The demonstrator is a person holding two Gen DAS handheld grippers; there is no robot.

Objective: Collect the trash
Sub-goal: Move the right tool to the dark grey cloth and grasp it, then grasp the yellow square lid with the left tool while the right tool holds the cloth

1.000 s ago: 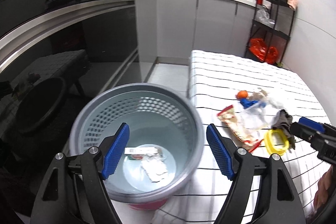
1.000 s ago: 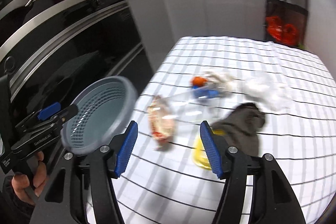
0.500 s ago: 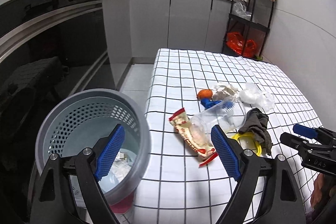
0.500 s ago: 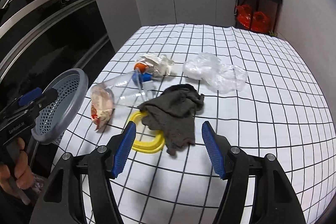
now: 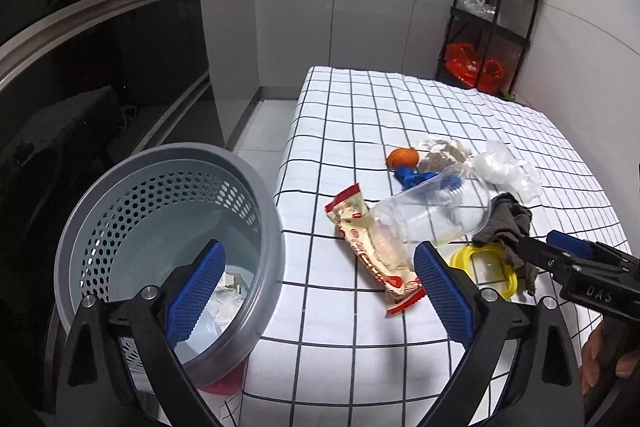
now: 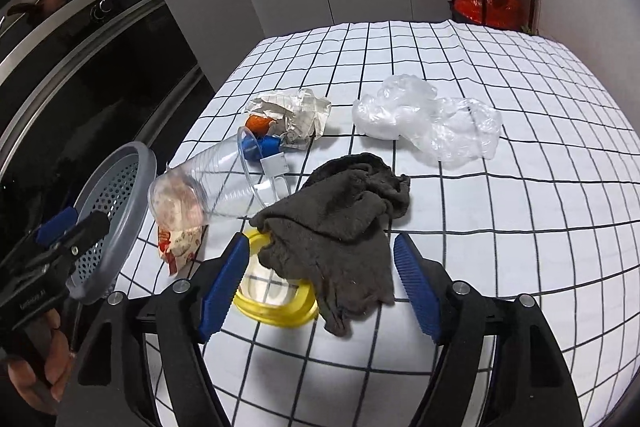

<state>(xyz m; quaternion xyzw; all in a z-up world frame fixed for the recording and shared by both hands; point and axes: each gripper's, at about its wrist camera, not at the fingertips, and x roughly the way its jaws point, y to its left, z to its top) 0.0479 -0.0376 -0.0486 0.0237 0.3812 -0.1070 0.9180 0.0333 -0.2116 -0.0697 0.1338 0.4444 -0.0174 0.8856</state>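
A new piece of trash is being picked out. The right gripper [image 6: 318, 287] is held over the dark rag [image 6: 340, 223] on the desk [image 6: 520, 187], its jaws opening and nothing pinched. The left gripper [image 5: 316, 295] is opening too, empty (near the bin [image 5: 168, 247]). Next, the rag must be reached and squeezed.

the dark rag [image 6: 340, 227] lies over the far part of the yellow lid [image 6: 272, 307], so that part of the lid's rim is out of sight. the snack wrapper [image 6: 176, 247] is partly behind the clear bottle [image 6: 208, 191]. the bin's [image 5: 120, 195] bottom is half blocked by the left gripper [image 5: 316, 291], and what the white scraps [image 5: 228, 295] in it are is hard to tell. both hands are cut off at the picture edges.
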